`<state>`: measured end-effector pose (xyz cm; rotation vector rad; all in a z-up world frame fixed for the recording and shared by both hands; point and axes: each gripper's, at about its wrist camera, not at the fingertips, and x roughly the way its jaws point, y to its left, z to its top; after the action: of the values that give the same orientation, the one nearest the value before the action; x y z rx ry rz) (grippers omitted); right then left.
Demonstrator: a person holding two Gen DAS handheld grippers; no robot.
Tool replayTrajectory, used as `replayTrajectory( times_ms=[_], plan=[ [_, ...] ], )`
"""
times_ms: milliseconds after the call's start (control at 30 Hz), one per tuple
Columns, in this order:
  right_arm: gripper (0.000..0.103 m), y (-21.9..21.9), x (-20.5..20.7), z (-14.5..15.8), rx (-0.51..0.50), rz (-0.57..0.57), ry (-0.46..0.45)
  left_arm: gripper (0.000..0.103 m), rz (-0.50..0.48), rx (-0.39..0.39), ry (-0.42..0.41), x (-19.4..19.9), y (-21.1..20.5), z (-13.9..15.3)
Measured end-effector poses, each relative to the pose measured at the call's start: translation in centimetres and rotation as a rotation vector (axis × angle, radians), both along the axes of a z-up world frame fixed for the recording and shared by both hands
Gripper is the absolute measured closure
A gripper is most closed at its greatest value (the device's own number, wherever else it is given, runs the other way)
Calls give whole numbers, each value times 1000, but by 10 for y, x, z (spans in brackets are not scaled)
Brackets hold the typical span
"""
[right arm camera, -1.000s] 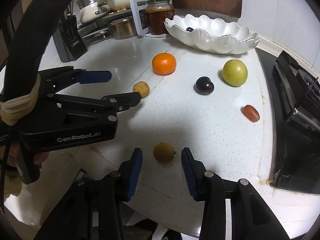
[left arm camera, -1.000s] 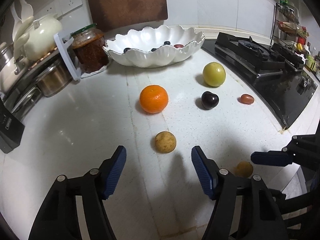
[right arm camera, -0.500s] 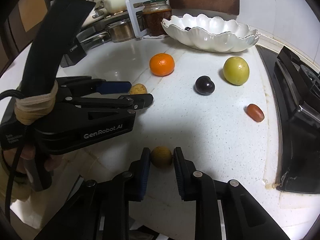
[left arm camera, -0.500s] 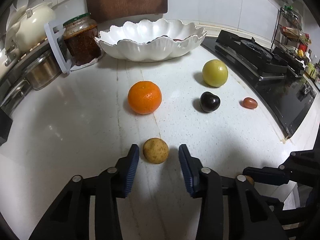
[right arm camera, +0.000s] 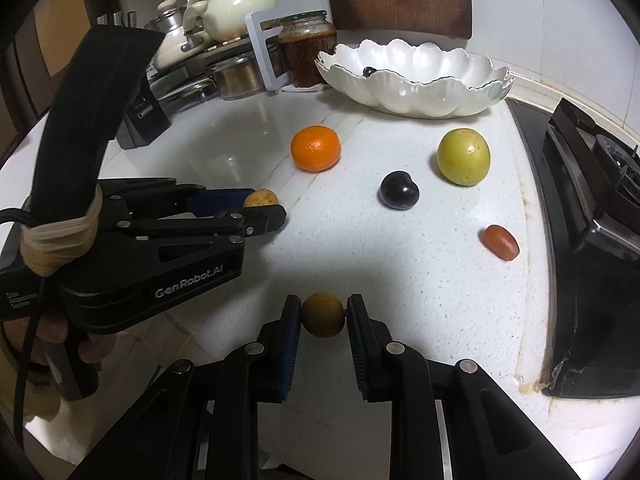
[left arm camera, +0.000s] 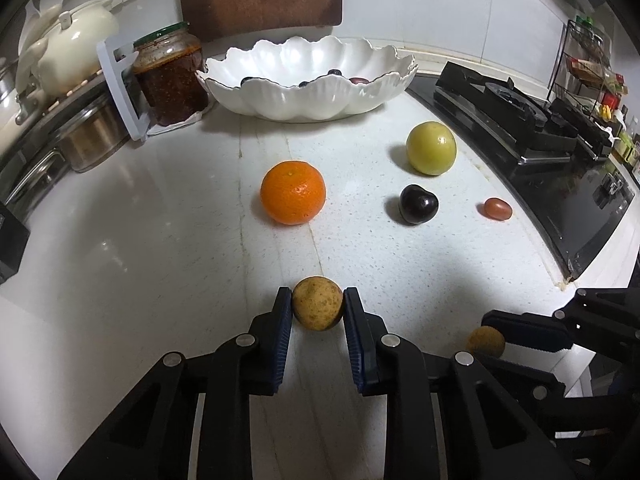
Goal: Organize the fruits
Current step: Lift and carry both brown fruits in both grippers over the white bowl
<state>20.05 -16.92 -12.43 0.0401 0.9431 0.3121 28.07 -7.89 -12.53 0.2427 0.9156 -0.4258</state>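
Two small brown fruits, the speckled longan [left arm camera: 318,309] in our left gripper [left arm camera: 318,312] and the darker longan [right arm camera: 322,314] in our right gripper [right arm camera: 323,316], sit clamped on the counter [left arm camera: 160,248], ready for the white bowl [left arm camera: 308,100] beyond.

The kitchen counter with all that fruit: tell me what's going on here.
A person is sorting fruit with a hand-held tool in each hand. The left tool is clamped on a small brown fruit, and the right tool is clamped on another small brown fruit; both sit low at the counter. An orange, a green fruit, a dark plum and a small red fruit wait outside the white bowl.
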Motion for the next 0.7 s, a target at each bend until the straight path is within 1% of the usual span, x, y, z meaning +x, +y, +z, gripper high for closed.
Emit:
replayTrajectory(
  times_ms=[233,400,700],
  plan=[
    [78,-6,1,7,6,-11,-20,77,13,-2,-13,-8,-1,12],
    [78,-11,4,18,-1,-19,-55,77,29,10,-53,-14,-4,23],
    [78,-19,10,39,-13,-32,-135,77,79,-23,-86,-17,-2,46]
  ],
)
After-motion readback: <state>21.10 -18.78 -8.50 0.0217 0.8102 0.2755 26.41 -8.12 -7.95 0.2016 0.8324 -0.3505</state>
